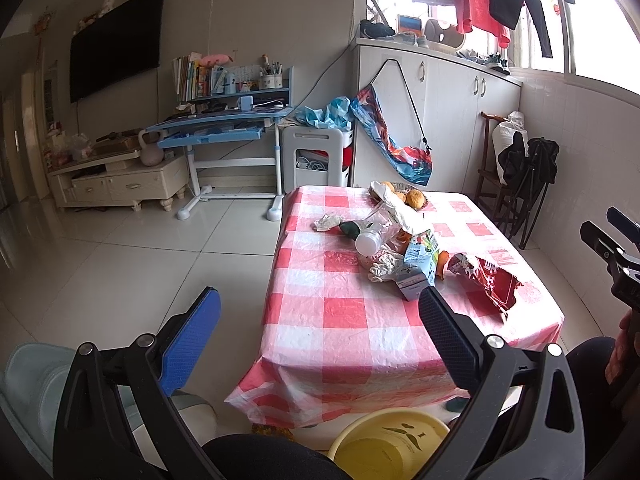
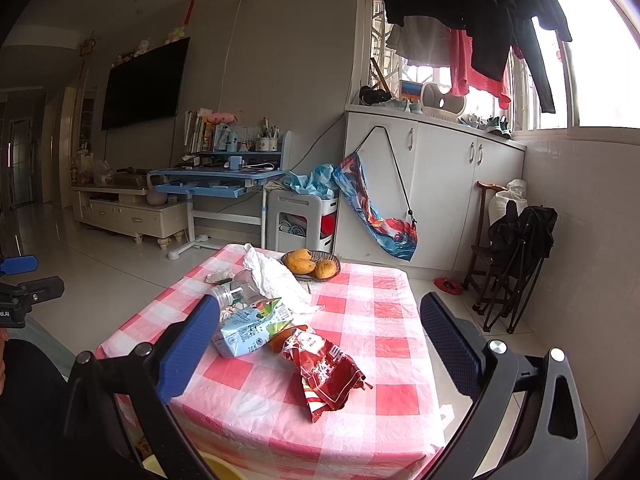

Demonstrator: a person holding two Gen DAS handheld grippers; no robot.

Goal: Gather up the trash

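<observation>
Both grippers hang spread and empty short of the table — the right gripper (image 2: 320,336) and the left gripper (image 1: 320,320) grasp nothing, so collecting looks not yet begun. Straight ahead of the right one lies the red snack wrapper (image 2: 328,372); beyond it the milk carton (image 2: 248,328), crumpled paper (image 2: 276,280) and plastic bottle (image 2: 226,294) wait on the checked tablecloth (image 2: 380,360). Only the left view shows the yellow basin (image 1: 392,440) below its fingers — likely the bin.

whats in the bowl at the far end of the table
Yellow-orange fruits sit in the bowl; two show clearly from the right wrist. From the left wrist, a crumpled white bag covers part of the bowl, so anything beneath it is hidden.
</observation>
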